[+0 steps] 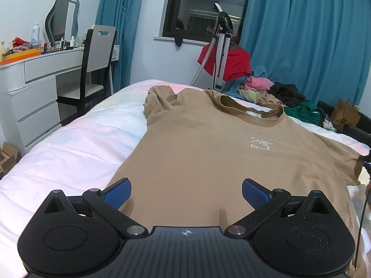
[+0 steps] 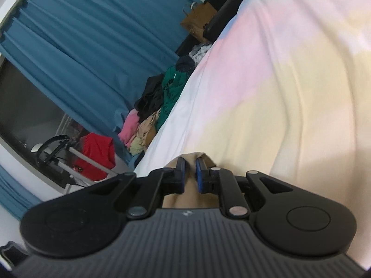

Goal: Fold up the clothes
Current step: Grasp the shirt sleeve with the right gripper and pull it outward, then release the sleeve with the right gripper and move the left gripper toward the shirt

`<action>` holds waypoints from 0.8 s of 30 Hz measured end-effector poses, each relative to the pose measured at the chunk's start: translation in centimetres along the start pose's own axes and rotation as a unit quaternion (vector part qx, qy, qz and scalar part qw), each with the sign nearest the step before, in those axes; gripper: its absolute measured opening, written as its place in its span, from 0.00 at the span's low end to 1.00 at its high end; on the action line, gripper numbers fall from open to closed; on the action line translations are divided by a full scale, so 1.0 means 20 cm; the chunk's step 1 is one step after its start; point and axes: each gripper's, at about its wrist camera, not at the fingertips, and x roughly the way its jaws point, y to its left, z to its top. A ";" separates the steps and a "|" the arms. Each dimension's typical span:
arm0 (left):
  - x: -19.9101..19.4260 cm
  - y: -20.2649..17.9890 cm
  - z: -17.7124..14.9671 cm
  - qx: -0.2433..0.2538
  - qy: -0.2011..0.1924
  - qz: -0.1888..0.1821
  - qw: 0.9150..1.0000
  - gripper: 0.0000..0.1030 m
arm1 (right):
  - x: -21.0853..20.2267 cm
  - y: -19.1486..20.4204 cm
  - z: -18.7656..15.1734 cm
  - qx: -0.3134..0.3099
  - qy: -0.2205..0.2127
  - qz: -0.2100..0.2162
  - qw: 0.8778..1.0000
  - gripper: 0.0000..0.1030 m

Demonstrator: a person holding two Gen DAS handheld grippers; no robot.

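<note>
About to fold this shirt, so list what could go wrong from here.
The right gripper pinches only a small bit of the tan shirt; it may slip out. The left gripper is open above the hem, so a one-sided pull could skew the shirt. The far sleeve is bunched and may fold in crooked.

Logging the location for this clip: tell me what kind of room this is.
Most likely a home bedroom: a tan T-shirt lies spread on a bed, a white dressing table with a mirror stands beside it, and blue curtains frame a dark window.
</note>
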 end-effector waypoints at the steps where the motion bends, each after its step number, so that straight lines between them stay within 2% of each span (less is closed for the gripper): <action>1: 0.00 0.00 0.00 0.001 0.000 0.000 1.000 1.00 | -0.01 0.00 0.00 -0.004 -0.005 -0.003 1.000 0.14; 4: 0.01 0.00 0.00 0.006 -0.001 0.000 1.000 1.00 | -0.06 -0.01 0.01 -0.017 -0.016 -0.021 1.000 0.15; 7: 0.01 -0.01 0.00 0.016 -0.005 0.002 1.000 1.00 | -0.11 -0.01 0.02 -0.044 0.002 -0.034 0.998 0.19; 8: 0.01 -0.02 0.00 0.027 -0.019 0.004 0.999 1.00 | -0.13 0.00 0.01 -0.059 0.018 -0.038 0.997 0.34; 9: 0.01 -0.02 0.00 0.038 -0.032 0.007 0.999 1.00 | -0.16 0.04 -0.01 -0.096 0.029 -0.043 0.994 0.45; 10: 0.01 -0.03 0.00 0.053 -0.040 0.016 0.998 1.00 | -0.19 0.08 -0.03 -0.133 0.039 -0.048 0.989 0.64; 11: 0.02 -0.04 0.01 0.067 -0.049 0.025 0.996 1.00 | -0.24 0.11 -0.05 -0.157 0.033 -0.040 0.986 0.77; 12: 0.02 -0.05 0.02 0.081 -0.057 0.034 0.995 1.00 | -0.30 0.15 -0.07 -0.179 0.027 -0.032 0.983 0.83; 13: 0.02 -0.06 0.02 0.094 -0.064 0.042 0.993 1.00 | -0.33 0.19 -0.09 -0.187 0.031 -0.022 0.982 0.83; 17: -0.03 -0.01 0.03 0.065 -0.054 0.026 0.996 1.00 | -0.58 0.36 -0.19 -0.223 0.070 0.025 0.972 0.83; 22: -0.10 0.06 0.04 0.029 -0.041 0.006 0.999 1.00 | -0.94 0.58 -0.43 -0.284 0.111 0.115 0.945 0.83; 24: -0.13 0.08 0.04 0.015 -0.035 -0.002 0.999 1.00 | -1.05 0.67 -0.51 -0.294 0.128 0.136 0.937 0.83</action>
